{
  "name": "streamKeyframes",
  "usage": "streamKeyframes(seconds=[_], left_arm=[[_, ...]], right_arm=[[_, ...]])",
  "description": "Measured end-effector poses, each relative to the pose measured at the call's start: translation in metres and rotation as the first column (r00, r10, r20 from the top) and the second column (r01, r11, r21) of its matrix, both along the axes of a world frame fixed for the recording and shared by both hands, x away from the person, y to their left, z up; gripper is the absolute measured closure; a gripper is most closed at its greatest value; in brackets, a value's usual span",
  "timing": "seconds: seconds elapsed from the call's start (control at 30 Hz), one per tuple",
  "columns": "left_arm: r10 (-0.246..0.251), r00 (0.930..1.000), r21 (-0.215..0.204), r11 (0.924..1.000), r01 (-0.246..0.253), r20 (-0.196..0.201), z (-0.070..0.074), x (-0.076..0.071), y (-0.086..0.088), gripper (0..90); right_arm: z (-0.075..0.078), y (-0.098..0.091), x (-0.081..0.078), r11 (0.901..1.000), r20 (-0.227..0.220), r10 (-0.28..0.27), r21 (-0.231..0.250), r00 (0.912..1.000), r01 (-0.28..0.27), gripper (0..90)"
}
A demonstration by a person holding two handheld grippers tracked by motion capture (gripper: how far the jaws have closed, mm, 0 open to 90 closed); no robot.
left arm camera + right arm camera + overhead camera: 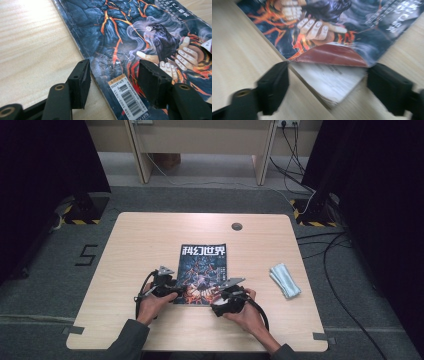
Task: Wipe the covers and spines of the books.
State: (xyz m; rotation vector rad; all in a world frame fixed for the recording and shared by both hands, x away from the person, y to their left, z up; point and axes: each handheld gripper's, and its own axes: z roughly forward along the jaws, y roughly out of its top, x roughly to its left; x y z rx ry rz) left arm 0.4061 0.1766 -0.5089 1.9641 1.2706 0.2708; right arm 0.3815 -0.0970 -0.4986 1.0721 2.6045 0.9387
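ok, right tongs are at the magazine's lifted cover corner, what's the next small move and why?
Probably close the right tongs on the curled cover corner of the magazine and lift it. The cover already peels off the pages between open jaws, while the open left tongs straddle the spine edge, ready to press it flat.

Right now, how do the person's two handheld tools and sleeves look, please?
Both are black. The left tool and the right tool each carry a grey three-cornered plate on top and trail a black cable. In the gripper views each has two blocky black jaws with matte, rough-edged pads and brass-coloured pivot rivets. The person's sleeves are dark grey-green.
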Motion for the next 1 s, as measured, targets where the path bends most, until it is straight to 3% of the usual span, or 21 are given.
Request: streamKeyframes(seconds=[0.03, 0.1, 0.17, 0.23, 0.3, 0.37, 0.43, 0.6, 0.63, 0.67, 0.8, 0.83, 1.0], left_arm=[[-0.002, 1.0, -0.01, 0.9999, 0.002, 0.003, 0.0, -0.001, 0.002, 41.6], [0.004, 1.0, -0.027, 0.9996, -0.004, 0.006, 0.001, -0.005, 0.007, 40.0], [0.007, 0.9999, -0.041, 0.9991, -0.006, 0.012, 0.003, -0.008, 0.01, 39.6], [0.013, 0.9998, -0.048, 0.9988, -0.012, 0.017, 0.005, -0.012, 0.015, 37.9], [0.017, 0.9996, -0.047, 0.9988, -0.016, 0.023, 0.007, -0.016, 0.021, 36.6], [0.023, 0.9996, -0.051, 0.9985, -0.022, 0.02, 0.006, -0.019, 0.027, 36.3], [0.022, 0.9997, -0.051, 0.9985, -0.021, 0.009, 0.005, -0.022, 0.034, 35.5], [0.04, 0.9992, -0.04, 0.9984, -0.04, 0.003, 0.003, -0.028, 0.049, 30.8], [0.039, 0.9992, -0.031, 0.9988, -0.039, 0.0, 0.002, -0.029, 0.051, 28.7], [0.041, 0.9991, -0.019, 0.999, -0.041, 0.002, 0.002, -0.03, 0.054, 28.7], [0.069, 0.9974, 0.028, 0.9972, -0.069, 0.02, 0.001, -0.034, 0.062, 24.9], [0.069, 0.9974, 0.024, 0.9973, -0.07, 0.019, 0.001, -0.035, 0.064, 24.8], [0.067, 0.9975, 0.076, 0.9948, -0.069, 0.022, -0.003, -0.039, 0.069, 23.3]], right_arm=[[0.002, -0.005, 0.001, 0.9998, -0.001, 0.008, 0.019, 1.0, -0.008, 28.9], [0.016, -0.032, 0.002, 0.999, 0.027, -0.021, 0.039, 0.9994, 0.02, 29.8], [0.019, -0.04, 0.004, 0.9987, 0.029, -0.029, 0.043, 0.9992, 0.027, 31.7], [0.026, -0.062, 0.007, 0.996, 0.046, -0.067, 0.061, 0.9967, 0.064, 37.8], [0.031, -0.089, 0.015, 0.9934, 0.083, -0.114, 0.025, 0.99, 0.112, 45.7], [0.033, -0.097, 0.017, 0.9911, 0.092, -0.133, 0.009, 0.9869, 0.133, 46.5], [0.035, -0.112, 0.022, 0.9832, 0.106, -0.181, -0.006, 0.9778, 0.182, 48.0], [0.045, -0.144, 0.029, 0.9623, 0.132, -0.271, 0.012, 0.9535, 0.272, 49.1], [0.049, -0.157, 0.031, 0.9504, 0.156, -0.307, -0.001, 0.9388, 0.311, 50.6], [0.049, -0.157, 0.031, 0.9504, 0.156, -0.307, -0.001, 0.9388, 0.311, 50.6], [0.048, -0.184, 0.034, 0.9231, 0.157, -0.379, -0.004, 0.9119, 0.384, 50.9], [0.043, -0.194, 0.035, 0.9138, 0.137, -0.402, -0.006, 0.9055, 0.406, 52.3], [0.033, -0.206, 0.039, 0.9024, 0.106, -0.426, -0.022, 0.8986, 0.43, 55.6]])
